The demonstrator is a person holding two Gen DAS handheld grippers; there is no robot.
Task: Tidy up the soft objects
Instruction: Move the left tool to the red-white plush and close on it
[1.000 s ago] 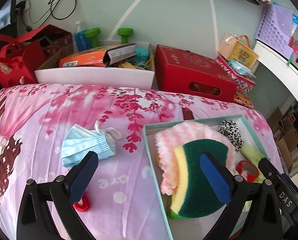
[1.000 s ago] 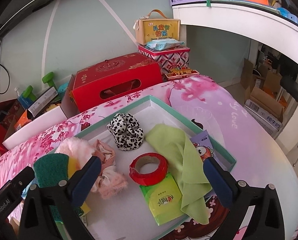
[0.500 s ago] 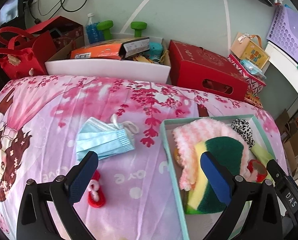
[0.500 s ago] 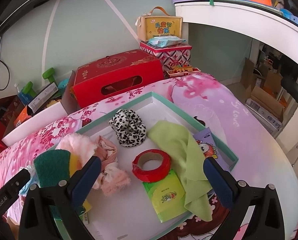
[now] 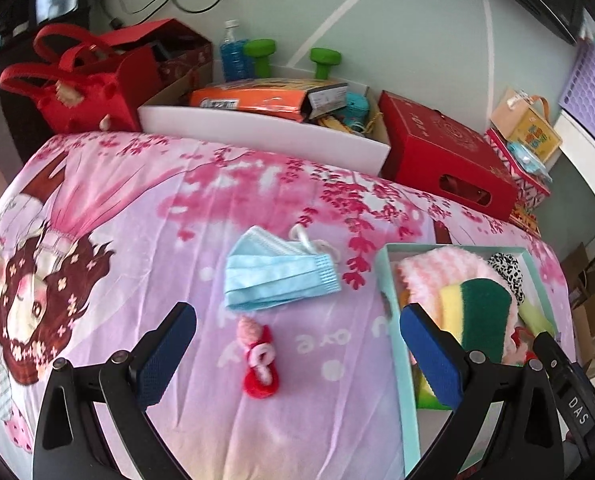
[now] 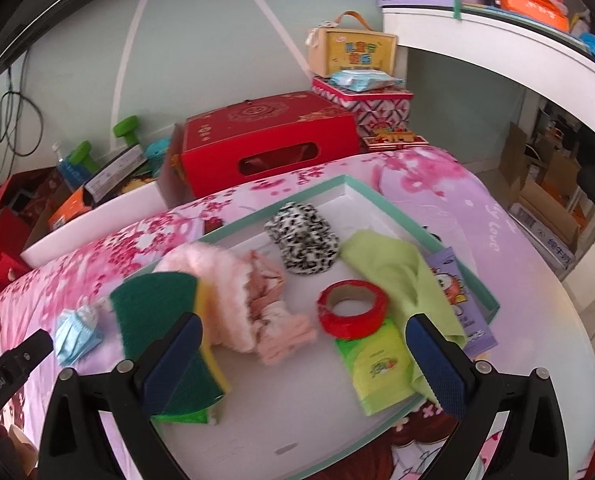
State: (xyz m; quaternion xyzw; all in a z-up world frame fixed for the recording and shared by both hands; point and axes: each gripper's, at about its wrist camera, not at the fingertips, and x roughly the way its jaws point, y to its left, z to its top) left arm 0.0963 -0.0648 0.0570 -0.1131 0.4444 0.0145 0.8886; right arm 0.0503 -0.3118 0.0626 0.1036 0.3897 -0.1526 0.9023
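Two grippers: left gripper (image 5: 297,344) over the bedspread, fingers spread wide, nothing between them; right gripper (image 6: 303,356) over the tray, fingers likewise spread and holding nothing.
Surface: one bedspread (image 5: 137,208), pink and lilac, printed with blossoms and a cartoon girl at its left end.
Room: pale green wall (image 5: 397,20) with cables hanging at upper left; white shelf (image 6: 497,36) at far right.
Behind the bed, left to right: one red bag (image 5: 81,80); one white bin (image 5: 257,132) with an orange package in it; one blue bottle (image 5: 233,56); two green dumbbell ends (image 5: 259,54); one red box (image 5: 445,156) with a handle slot; one yellow carry-case (image 6: 351,50) stacked on a patterned tin.
Loose on bedspread: one blue face mask (image 5: 277,276), folded; one red and pink hair tie (image 5: 259,360) just in front of it, between the left gripper's fingers in view.
Tray: one teal-rimmed tray (image 6: 477,284), white floor, lying on the right part of the bedspread.
Tray contents, left to right: one green and yellow sponge (image 6: 157,308) leaning at the left edge; one pink fluffy cloth (image 6: 225,280) beside it; one spotted scrunchie (image 6: 303,240); one red tape roll (image 6: 353,308); one green packet (image 6: 373,364); one lime cloth (image 6: 393,268); one lilac sachet (image 6: 457,296) against the right rim.
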